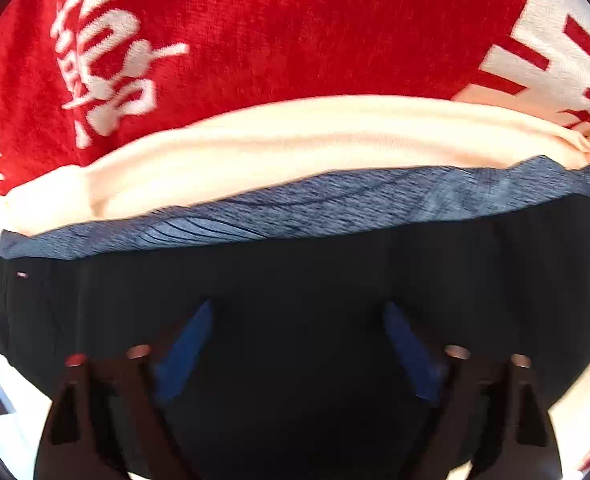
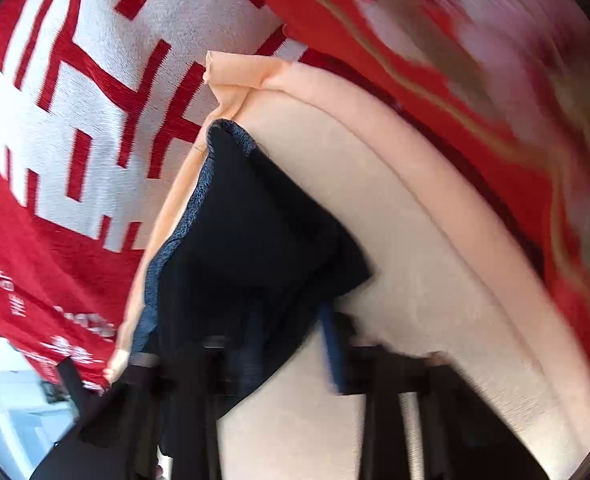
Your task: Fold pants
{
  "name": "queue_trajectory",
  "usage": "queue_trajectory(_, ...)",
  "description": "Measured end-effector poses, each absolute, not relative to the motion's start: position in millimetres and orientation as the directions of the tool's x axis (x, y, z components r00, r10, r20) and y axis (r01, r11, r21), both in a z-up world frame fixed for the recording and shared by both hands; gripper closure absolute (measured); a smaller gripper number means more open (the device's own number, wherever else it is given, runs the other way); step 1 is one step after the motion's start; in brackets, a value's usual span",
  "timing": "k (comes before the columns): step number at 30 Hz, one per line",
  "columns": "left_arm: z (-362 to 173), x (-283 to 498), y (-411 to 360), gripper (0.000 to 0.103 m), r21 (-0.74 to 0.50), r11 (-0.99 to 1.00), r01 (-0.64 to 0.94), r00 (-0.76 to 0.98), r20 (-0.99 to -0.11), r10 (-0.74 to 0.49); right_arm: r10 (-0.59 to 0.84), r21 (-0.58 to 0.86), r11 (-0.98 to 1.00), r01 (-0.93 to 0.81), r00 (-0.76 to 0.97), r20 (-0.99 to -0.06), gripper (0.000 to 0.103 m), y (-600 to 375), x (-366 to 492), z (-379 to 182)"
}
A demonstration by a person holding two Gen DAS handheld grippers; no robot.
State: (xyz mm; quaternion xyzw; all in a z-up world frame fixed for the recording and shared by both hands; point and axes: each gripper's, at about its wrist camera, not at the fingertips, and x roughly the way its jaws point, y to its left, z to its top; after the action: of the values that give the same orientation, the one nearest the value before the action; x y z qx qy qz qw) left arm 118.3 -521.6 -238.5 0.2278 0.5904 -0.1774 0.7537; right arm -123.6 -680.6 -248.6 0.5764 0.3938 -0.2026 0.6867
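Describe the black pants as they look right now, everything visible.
The black pants are dark, soft fabric with a heathered blue-grey band along the far edge. They lie on a cream garment over a red-and-white blanket. In the right wrist view a corner bunches at the right gripper; grip unclear.

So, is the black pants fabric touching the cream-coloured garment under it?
Touching. In the left wrist view the black pants fabric lies directly on the cream-coloured garment, no gap showing.

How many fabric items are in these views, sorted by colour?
Black pants with grey lining: 1
Cream garment under them: 1
Red-and-white patterned blanket: 1
Red cloth with gold trim: 1
Total: 4
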Motion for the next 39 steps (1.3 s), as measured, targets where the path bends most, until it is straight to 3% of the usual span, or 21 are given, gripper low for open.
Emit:
queue_trajectory(2, -238, 123, -520, 0.003, 0.113, 0.841, 0.529, 0.216, -0.976, -0.004, 0.135, 0.615, 0.33, 0.716, 0.61, -0.781, 0.098, -679, -124, -224)
queue_trajectory(8, -238, 124, -520, 0.003, 0.136, 0.832, 0.537, 0.239, -0.971, 0.005, 0.152, 0.567, 0.328, 0.756, 0.55, -0.821, 0.092, -671, -150, -222)
queue_trajectory(9, -238, 122, -518, 0.003, 0.14, 0.834, 0.534, 0.238, -0.971, 0.01, 0.154, 0.564, 0.317, 0.763, 0.545, -0.824, 0.089, -671, -154, -223)
queue_trajectory(11, -235, 121, -521, 0.003, 0.136, 0.834, 0.535, 0.23, -0.973, 0.012, 0.145, 0.588, 0.313, 0.746, 0.575, -0.806, 0.063, -670, -155, -215)
queue_trajectory(13, -232, 107, -511, 0.003, 0.138, 0.821, 0.554, 0.235, -0.972, 0.005, 0.091, 0.584, 0.353, 0.731, 0.594, -0.799, 0.045, -673, -157, -202)
queue_trajectory(14, -231, 105, -516, 0.003, 0.147, 0.813, 0.564, 0.239, -0.971, 0.01, 0.048, 0.555, 0.4, 0.729, 0.588, -0.807, 0.042, -677, -157, -194)
queue_trajectory(17, -232, 103, -521, 0.003, 0.153, 0.805, 0.573, 0.244, -0.97, 0.011, -0.042, 0.43, 0.503, 0.75, 0.518, -0.854, 0.042, -694, -129, -187)
queue_trajectory(18, -233, 102, -520, 0.003, 0.145, 0.811, 0.567, 0.237, -0.972, 0.008, -0.016, 0.424, 0.536, 0.73, 0.511, -0.859, 0.046, -701, -118, -193)
queue_trajectory(19, -236, 100, -520, 0.003, 0.135, 0.817, 0.561, 0.229, -0.973, 0.004, 0.043, 0.431, 0.558, 0.709, 0.494, -0.868, 0.091, -705, -110, -201)
queue_trajectory(20, -236, 101, -520, 0.003, 0.126, 0.822, 0.556, 0.223, -0.975, -0.001, 0.11, 0.429, 0.575, 0.697, 0.453, -0.885, 0.093, -707, -102, -210)
queue_trajectory(22, -238, 103, -516, 0.003, 0.126, 0.819, 0.56, 0.22, -0.975, -0.001, 0.112, 0.362, 0.62, 0.697, 0.378, -0.919, 0.091, -706, -99, -215)
queue_trajectory(24, -237, 102, -516, 0.003, 0.138, 0.808, 0.573, 0.221, -0.975, 0.01, 0.09, 0.314, 0.596, 0.739, 0.327, -0.941, 0.079, -709, -112, -217)
queue_trajectory(27, -222, 107, -518, 0.003, 0.124, 0.81, 0.573, 0.213, -0.977, -0.001, -0.032, 0.279, 0.597, 0.752, 0.37, -0.929, 0.071, -703, -122, -181)
queue_trajectory(29, -206, 111, -515, 0.003, 0.094, 0.82, 0.565, 0.234, -0.971, -0.05, -0.029, 0.344, 0.643, 0.684, 0.471, -0.882, 0.071, -694, -115, -158)
queue_trajectory(32, -207, 124, -534, 0.003, 0.069, 0.833, 0.549, 0.232, -0.97, -0.072, 0.148, 0.468, 0.7, 0.539, 0.532, -0.834, 0.071, -680, -66, -161)
queue_trajectory(37, -235, 141, -567, 0.003, 0.088, 0.847, 0.524, 0.258, -0.964, -0.06, 0.21, 0.443, 0.762, 0.472, 0.466, -0.859, 0.071, -668, 6, -211)
queue_trajectory(39, -243, 151, -561, 0.003, 0.07, 0.863, 0.5, 0.257, -0.964, -0.071, 0.134, 0.36, 0.773, 0.523, 0.42, -0.898, 0.077, -685, 8, -228)
